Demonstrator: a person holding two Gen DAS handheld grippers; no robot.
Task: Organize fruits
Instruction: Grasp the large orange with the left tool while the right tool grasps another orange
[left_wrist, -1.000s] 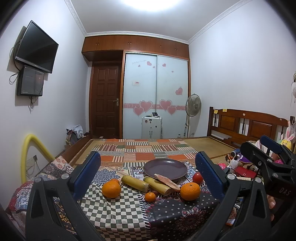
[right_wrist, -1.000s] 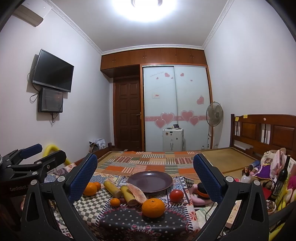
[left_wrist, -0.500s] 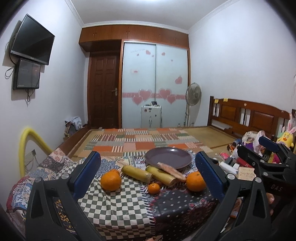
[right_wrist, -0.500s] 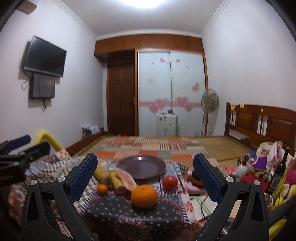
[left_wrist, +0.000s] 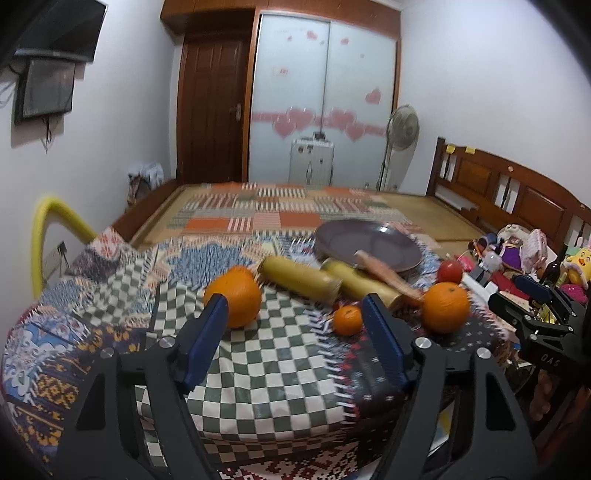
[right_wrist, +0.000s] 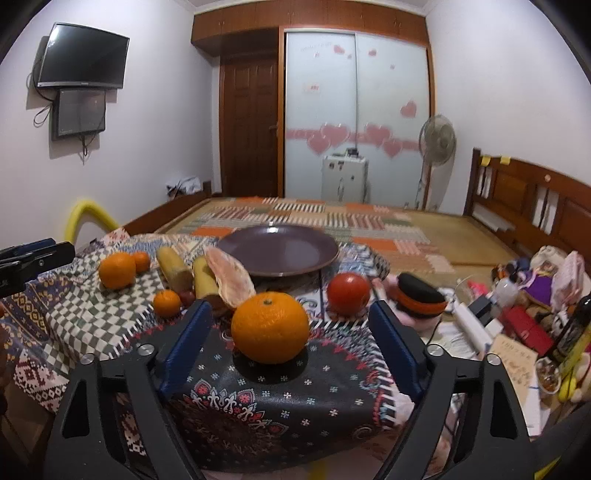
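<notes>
A purple plate (right_wrist: 277, 253) (left_wrist: 365, 245) sits at the back of a cloth-covered table. In front of it lie two yellow cylinders (left_wrist: 299, 275) (right_wrist: 173, 267), a pink slab (right_wrist: 229, 278), a red tomato (right_wrist: 348, 293) (left_wrist: 449, 271), several oranges and a small tangerine (left_wrist: 347, 320) (right_wrist: 167, 302). My left gripper (left_wrist: 295, 325) is open and empty, just short of a large orange (left_wrist: 234, 295). My right gripper (right_wrist: 290, 332) is open and empty, with another large orange (right_wrist: 269, 326) (left_wrist: 446, 306) between its fingers' line of sight.
The patterned cloth (left_wrist: 266, 365) hangs over the table's front edge. Cluttered toys, boxes and a dark bottle (right_wrist: 570, 328) fill the right side. A black-and-orange object (right_wrist: 419, 295) lies beside the tomato. A yellow tube (left_wrist: 40, 236) arches at the left.
Both grippers have moved forward and down toward the table; the fruits look larger and closer. Both stay open and empty.
</notes>
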